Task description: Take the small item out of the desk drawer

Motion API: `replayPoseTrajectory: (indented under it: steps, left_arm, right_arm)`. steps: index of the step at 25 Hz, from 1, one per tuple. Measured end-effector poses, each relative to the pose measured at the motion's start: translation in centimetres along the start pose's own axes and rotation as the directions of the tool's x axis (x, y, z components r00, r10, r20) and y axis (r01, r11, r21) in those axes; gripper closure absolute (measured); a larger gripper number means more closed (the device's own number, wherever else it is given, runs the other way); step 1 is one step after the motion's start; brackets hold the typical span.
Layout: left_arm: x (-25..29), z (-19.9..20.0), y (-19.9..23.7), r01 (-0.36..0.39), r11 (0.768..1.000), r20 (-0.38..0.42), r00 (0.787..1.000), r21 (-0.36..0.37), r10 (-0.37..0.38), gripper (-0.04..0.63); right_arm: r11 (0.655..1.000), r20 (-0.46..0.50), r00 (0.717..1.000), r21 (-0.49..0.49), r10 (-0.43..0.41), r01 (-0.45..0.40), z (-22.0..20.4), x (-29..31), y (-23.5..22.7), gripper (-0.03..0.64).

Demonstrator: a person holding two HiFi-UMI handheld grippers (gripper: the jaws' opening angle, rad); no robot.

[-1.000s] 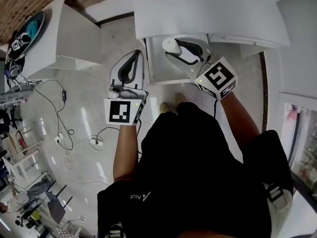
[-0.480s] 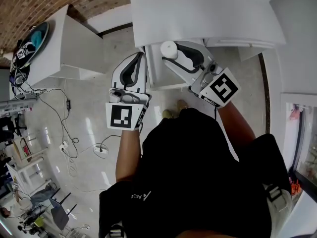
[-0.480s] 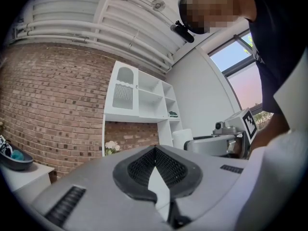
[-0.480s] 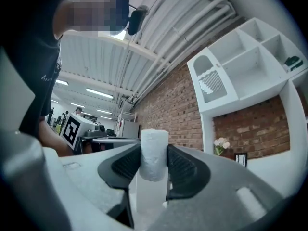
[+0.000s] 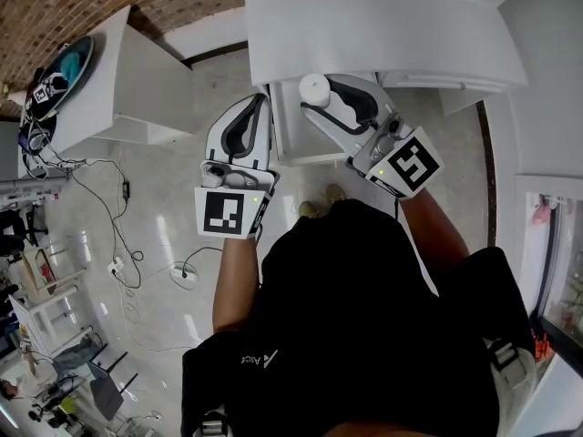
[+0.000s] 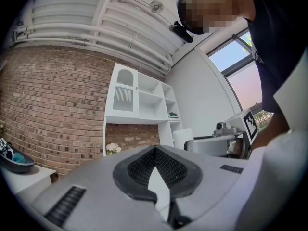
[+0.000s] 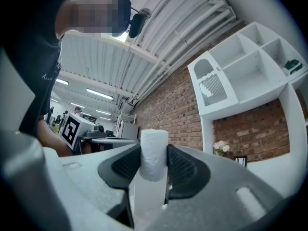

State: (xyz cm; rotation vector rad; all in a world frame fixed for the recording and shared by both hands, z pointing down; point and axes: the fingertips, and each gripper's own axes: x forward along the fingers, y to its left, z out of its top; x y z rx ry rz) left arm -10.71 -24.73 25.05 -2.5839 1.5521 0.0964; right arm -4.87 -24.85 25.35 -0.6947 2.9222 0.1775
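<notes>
The small item is a white foam-like roll [image 5: 313, 87], held upright over the open white desk drawer [image 5: 290, 144] in the head view. My right gripper [image 5: 321, 100] is shut on it, and in the right gripper view the roll [image 7: 154, 148] sits pinched between the dark pads [image 7: 185, 167]. My left gripper [image 5: 259, 104] hovers just left of the drawer, shut, with nothing between its pads [image 6: 166, 165]. From the left gripper view the roll [image 6: 182, 137] shows off to the right, beside the right gripper's marker cube [image 6: 249, 124].
The white desk top [image 5: 383, 25] lies above the drawer. A white side cabinet [image 5: 137, 71] stands at the left with a dark shoe [image 5: 56, 62] on it. Cables [image 5: 118, 244] trail over the tiled floor. A white shelf unit [image 6: 139, 95] hangs on a brick wall.
Both grippers moved a little up and away from the body a second ago, the right one carrying the roll. Over the last half second they have hardly moved.
</notes>
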Motion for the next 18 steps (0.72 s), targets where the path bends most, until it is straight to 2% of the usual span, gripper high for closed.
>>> replayPoseTrajectory:
  steps: [8,13,18]
  left_arm:
    - [0.3,-0.5,0.2,0.002,1.000,-0.001,1.000,0.002,-0.002,0.595]
    - [0.7,0.5,0.0,0.009,1.000,0.021,1.000,-0.013,-0.009,0.595]
    - [0.5,-0.5,0.0,0.005,1.000,-0.001,1.000,-0.001,-0.005,0.595]
  right_arm:
    - [1.000,-0.008,1.000,0.003,0.000,0.000,-0.6,-0.1,-0.3,0.449]
    - [1.000,-0.011,1.000,0.003,-0.002,0.002,-0.8,-0.2,-0.4,0.449]
    - [1.000,-0.007,1.000,0.003,-0.002,0.002,-0.8,-0.4,-0.6,0.449]
